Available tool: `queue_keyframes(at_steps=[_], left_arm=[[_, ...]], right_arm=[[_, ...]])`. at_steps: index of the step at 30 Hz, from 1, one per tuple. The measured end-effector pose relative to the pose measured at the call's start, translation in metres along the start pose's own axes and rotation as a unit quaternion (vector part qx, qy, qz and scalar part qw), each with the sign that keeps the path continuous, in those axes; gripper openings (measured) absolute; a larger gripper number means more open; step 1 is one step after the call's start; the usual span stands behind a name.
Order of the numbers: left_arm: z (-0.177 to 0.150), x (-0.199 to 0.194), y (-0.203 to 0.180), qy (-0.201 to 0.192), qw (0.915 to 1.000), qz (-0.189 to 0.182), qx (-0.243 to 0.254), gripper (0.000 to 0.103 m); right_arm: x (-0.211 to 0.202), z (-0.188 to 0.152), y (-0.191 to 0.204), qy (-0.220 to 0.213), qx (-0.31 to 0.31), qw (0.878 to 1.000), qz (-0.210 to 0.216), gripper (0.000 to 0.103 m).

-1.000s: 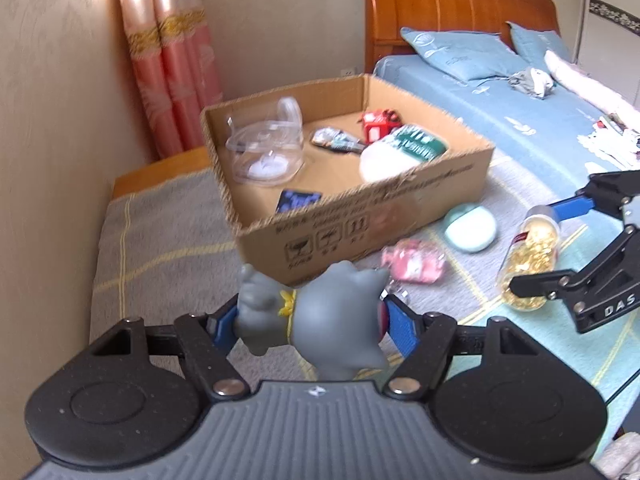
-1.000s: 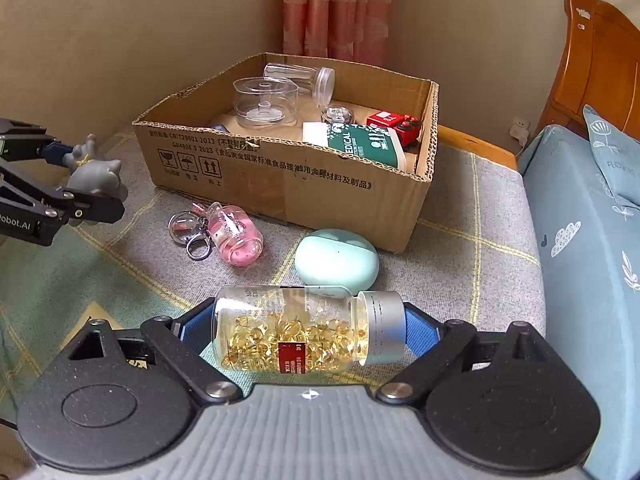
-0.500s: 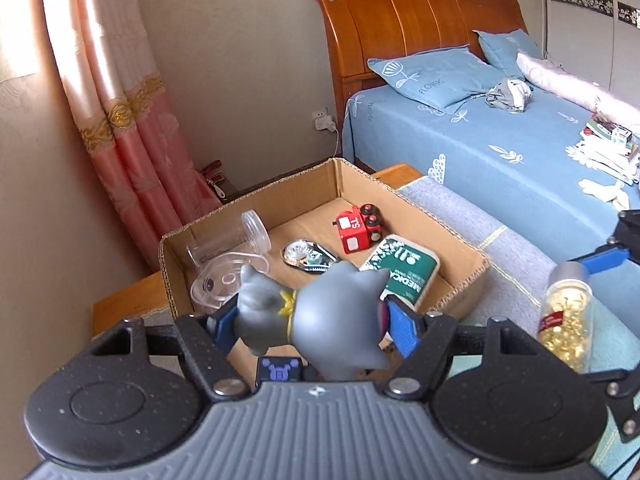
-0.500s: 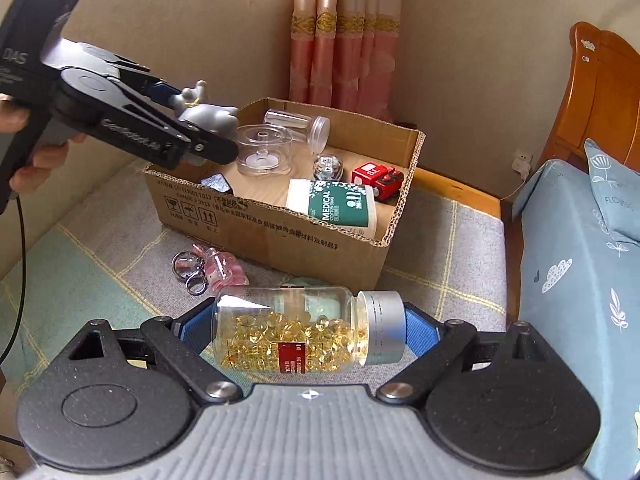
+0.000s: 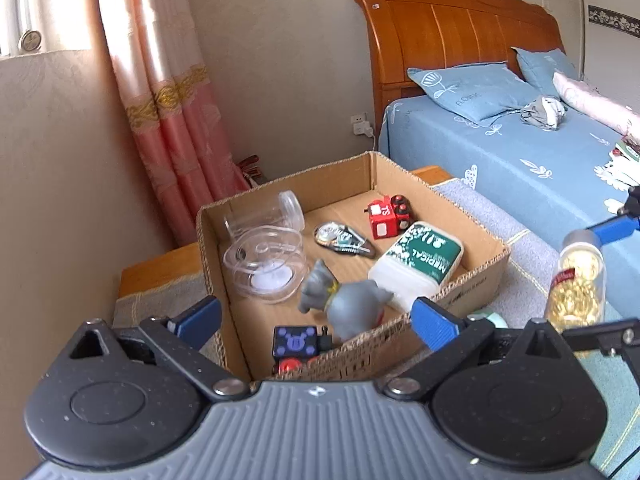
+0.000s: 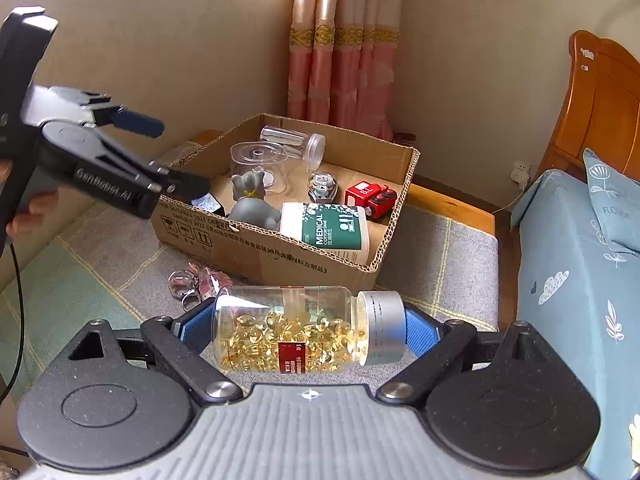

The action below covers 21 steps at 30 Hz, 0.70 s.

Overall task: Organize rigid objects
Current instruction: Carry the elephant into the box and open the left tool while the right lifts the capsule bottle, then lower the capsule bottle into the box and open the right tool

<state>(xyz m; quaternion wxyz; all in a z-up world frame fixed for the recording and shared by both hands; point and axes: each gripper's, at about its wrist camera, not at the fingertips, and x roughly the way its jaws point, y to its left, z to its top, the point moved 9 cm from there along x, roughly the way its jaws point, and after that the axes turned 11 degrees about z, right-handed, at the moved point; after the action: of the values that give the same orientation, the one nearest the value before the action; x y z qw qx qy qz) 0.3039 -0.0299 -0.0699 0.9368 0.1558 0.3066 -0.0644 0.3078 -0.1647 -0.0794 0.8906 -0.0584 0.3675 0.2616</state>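
1. Left gripper (image 5: 316,316) hangs over the near edge of the box (image 5: 472,286) with its two blue fingers (image 5: 434,326) spread wide and nothing between them.
2. Right gripper (image 6: 298,332) is clamped on one capsule bottle (image 6: 308,330), which lies sideways between the fingers with its silver cap toward the right finger; the bottle is about half full of yellow capsules.
3. One grey figure (image 5: 344,306) is inside the box, near the front wall, slightly blurred in the left view; in the right view it sits just beside the white tub (image 6: 324,226).
4. Counted inside the box:
   - one grey figure
   - one white tub with a green "MEDICAL" label
   - two clear containers (image 5: 266,266), one upright and one on its side behind it
   - one red toy vehicle (image 5: 388,216)
   - one small metallic packet (image 5: 340,236)
   - one dark cube (image 5: 294,342) with a purple print, at the front wall
5. Outside the box, on the grey blanket (image 6: 440,252): one pink keyring item (image 6: 200,280) beside the front wall, and one pale green case (image 5: 490,316), mostly hidden behind the left gripper.
6. One bed (image 5: 520,160) with two blue pillows stands to the right.
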Motion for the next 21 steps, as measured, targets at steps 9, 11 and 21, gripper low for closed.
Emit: queue_keyframes(at_steps=[9, 11, 21], left_arm=[[-0.039, -0.033, 0.017, 0.001, 0.9972, 0.019, -0.072, 0.101], [-0.044, -0.037, 0.021, -0.001, 0.9966, 0.025, -0.079, 0.101], [-0.059, -0.054, 0.045, -0.009, 0.9926, 0.054, -0.108, 0.101]], right_arm=[[0.009, 0.044, -0.002, -0.012, -0.011, 1.0, 0.006, 0.096], [0.014, 0.059, -0.006, -0.013, -0.011, 1.0, 0.006, 0.096], [0.075, 0.123, -0.039, 0.009, 0.013, 1.0, -0.004, 0.096]])
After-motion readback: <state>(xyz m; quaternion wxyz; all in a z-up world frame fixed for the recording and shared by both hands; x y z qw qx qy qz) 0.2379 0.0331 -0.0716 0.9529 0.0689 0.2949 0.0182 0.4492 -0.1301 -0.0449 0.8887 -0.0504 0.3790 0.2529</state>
